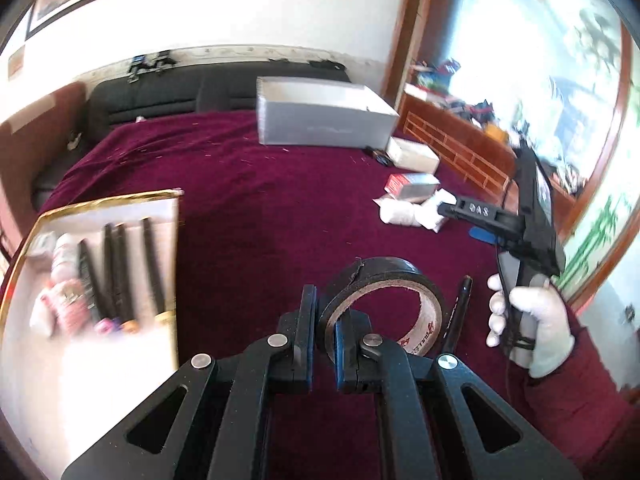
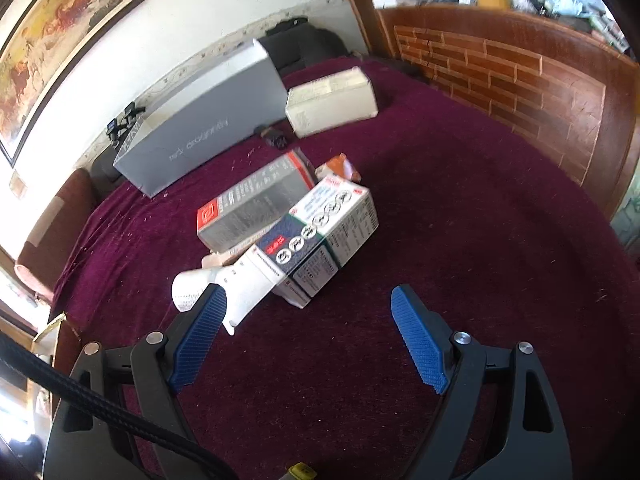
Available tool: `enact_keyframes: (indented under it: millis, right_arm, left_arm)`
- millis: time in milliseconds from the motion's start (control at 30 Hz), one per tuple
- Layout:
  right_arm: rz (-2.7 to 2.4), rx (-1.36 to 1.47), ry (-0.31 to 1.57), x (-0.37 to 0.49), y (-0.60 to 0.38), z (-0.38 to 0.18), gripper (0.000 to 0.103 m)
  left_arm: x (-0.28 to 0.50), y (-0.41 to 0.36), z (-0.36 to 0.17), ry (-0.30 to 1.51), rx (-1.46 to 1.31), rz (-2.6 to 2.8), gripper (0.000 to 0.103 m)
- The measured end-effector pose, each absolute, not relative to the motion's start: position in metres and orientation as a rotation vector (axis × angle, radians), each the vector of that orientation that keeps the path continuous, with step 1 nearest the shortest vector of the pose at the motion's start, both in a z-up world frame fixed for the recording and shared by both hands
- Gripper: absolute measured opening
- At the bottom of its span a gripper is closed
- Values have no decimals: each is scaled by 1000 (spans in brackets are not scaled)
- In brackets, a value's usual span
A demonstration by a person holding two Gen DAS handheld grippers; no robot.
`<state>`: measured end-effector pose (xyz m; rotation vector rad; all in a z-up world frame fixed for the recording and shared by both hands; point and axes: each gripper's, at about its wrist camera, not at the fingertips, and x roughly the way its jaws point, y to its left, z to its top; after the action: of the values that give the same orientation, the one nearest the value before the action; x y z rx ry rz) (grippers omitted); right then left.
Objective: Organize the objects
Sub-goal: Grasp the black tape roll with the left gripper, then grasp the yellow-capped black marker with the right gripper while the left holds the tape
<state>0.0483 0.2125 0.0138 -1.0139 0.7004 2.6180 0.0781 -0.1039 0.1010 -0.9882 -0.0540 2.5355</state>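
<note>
Left wrist: left gripper (image 1: 325, 330) clamps tape roll (image 1: 382, 304) wall, lifted off maroon cloth (image 1: 260, 208). Next: carry to gold-edged tray (image 1: 100, 200). Right gripper (image 2: 308, 336) wide, empty near boxes (image 2: 316, 228).

Bed cover (image 1: 260, 208): bears all items. Rear centre: large open box (image 1: 324, 114); just right of it, a smaller carton (image 1: 414, 155). Nearer, right: two packets (image 2: 288, 220) side by side, touching, a paper leaflet (image 2: 240, 292) against their near end. Left edge: tray (image 1: 100, 200) holding pens (image 1: 120, 272) and small packets. Front centre: tape roll (image 1: 384, 304) between the left gripper (image 1: 325, 320) fingers; a pen (image 1: 460, 308) just right of it.
</note>
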Motion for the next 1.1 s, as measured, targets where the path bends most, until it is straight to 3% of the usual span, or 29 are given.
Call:
enact_keyframes:
  millis: [100,300,500,767,900,933,1000,1100]
  right_arm:
    - [2607,-972,613,56,204,25,84]
    - [2740,-1076,623,108,168,51,85]
    - [2630,-1400,621,136,142,12,85]
    - [2600,-1390,529,140,120,10,84]
    - [2588,-1397,380,126,101,7,81]
    - [2587,-1379,337,121,97,7,80]
    - [2596,-1370,323,116,95,7,59]
    - [2607,-1375,283,116,90,8,45]
  left_arm:
    - [82,-132,110,-131,-961,2558,5]
    - [83,-172,109,-246,-951,2567,5]
    - [85,-188,97,-357,-955,2532,5]
    - [90,-204,98,-371,-918,2546,5]
    - [92,-215,99,-405,-915,2561,5]
    - [92,-218,99,-411,-914,2564,5]
    - [93,-224,99,-422,-911,2572,5]
    - [94,-233,99,-433,-909,2590,5]
